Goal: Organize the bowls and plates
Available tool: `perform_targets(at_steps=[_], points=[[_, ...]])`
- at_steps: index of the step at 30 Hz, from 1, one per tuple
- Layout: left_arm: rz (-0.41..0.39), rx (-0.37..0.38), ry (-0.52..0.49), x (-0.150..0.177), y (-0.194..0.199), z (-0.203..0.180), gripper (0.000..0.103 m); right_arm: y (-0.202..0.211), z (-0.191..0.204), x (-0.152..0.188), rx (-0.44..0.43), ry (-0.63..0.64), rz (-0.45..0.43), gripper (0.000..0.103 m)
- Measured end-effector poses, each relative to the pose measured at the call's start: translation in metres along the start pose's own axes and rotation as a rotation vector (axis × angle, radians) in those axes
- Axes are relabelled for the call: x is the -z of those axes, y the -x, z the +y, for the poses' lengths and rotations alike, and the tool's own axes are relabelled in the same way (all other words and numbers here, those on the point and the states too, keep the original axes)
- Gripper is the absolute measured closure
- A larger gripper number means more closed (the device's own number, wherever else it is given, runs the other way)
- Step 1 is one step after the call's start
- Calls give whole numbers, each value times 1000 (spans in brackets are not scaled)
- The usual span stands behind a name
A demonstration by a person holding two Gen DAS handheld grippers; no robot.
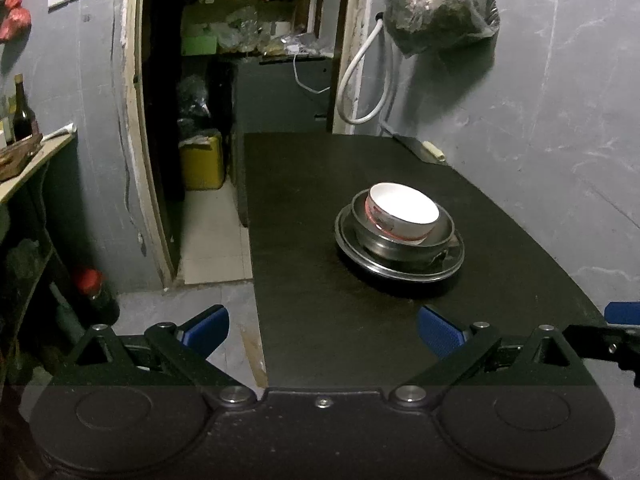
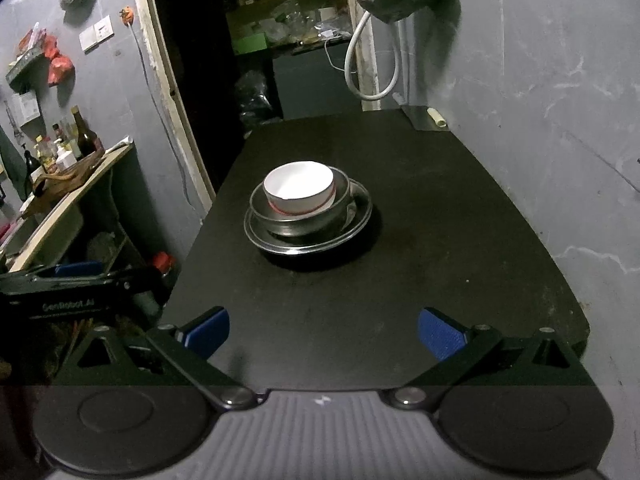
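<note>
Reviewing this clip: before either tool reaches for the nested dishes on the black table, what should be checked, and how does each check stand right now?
1. Left tool open and empty: ok.
2. Right tool open and empty: ok.
3. White bowl seated level in the metal bowl: not ok, it sits tilted.
4. Metal bowl resting on the metal plate: ok.
5. Stack well inside the black table edges: ok.
6. Whether the dishes are wet or slippery: cannot tell.
</note>
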State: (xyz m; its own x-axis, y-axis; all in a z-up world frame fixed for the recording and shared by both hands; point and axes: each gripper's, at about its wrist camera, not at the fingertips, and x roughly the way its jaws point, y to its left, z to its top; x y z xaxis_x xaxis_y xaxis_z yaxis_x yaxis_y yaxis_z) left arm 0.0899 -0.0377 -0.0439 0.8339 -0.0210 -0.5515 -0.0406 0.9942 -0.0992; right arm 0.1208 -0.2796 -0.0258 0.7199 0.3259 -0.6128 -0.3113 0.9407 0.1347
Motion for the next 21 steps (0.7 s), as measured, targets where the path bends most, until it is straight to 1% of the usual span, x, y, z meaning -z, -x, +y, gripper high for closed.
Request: perform_targets(at_steps=[7, 12, 18, 21], points=[[-11, 0, 13, 5, 6, 8, 1, 3, 6, 7, 21, 12, 11, 0], [-22, 5, 13, 5, 10, 7, 1, 7, 5, 11, 42, 4, 13, 0], [-24, 22, -3, 4, 10, 1, 1, 6, 1, 14, 68, 12, 43, 0], [-23, 26, -9, 4, 10, -1, 1, 7, 0, 13, 73, 14, 45, 0]])
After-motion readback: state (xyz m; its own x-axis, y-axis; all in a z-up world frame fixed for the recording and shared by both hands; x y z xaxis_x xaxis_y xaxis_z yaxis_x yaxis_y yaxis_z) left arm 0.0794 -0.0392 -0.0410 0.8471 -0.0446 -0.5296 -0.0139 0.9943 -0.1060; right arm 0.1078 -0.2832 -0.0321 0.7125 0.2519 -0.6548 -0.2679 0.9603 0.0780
